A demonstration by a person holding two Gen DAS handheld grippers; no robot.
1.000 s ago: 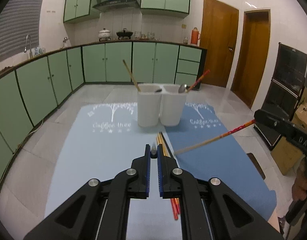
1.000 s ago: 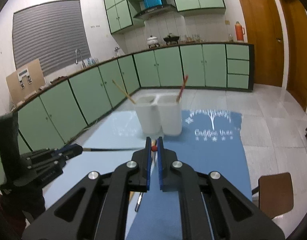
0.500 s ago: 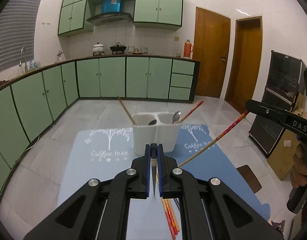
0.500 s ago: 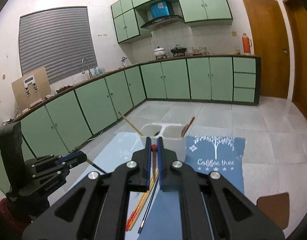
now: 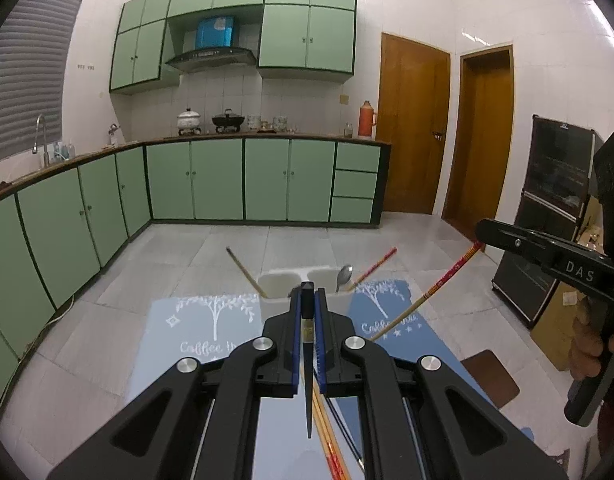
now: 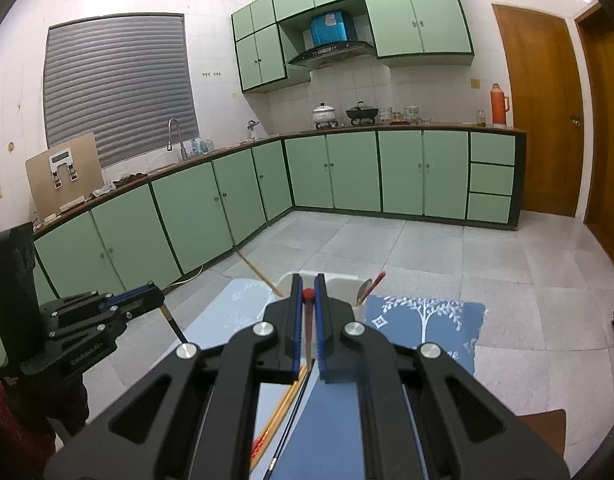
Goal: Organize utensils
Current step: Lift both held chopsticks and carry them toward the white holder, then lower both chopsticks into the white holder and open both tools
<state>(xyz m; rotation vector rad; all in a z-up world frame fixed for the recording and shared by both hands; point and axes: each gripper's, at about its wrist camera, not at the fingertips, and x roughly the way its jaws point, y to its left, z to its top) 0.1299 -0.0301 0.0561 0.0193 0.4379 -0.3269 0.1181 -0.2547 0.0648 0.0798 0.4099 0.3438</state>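
My left gripper [image 5: 307,300] is shut on a black chopstick [image 5: 307,380] whose tip hangs down over the table. My right gripper [image 6: 307,296] is shut on a red-ended wooden chopstick [image 6: 308,328], seen slanting in the left wrist view [image 5: 427,300]. Both are raised above the table. The white two-compartment utensil holder [image 5: 279,280] stands just beyond the grippers, holding a wooden chopstick [image 5: 245,272], a spoon [image 5: 344,276] and a red chopstick [image 5: 373,268]. Several loose chopsticks [image 5: 327,432] lie on the table below.
Two blue "Coffee tree" placemats [image 5: 195,332] [image 6: 427,320] cover the table. Green kitchen cabinets [image 5: 211,180] run along the back and left. Wooden doors [image 5: 411,124] are at the right, with a black appliance [image 5: 559,200] beside them.
Both grippers have risen and tilted up from the table, each still holding its chopstick. The holder now sits lower and smaller in both views.
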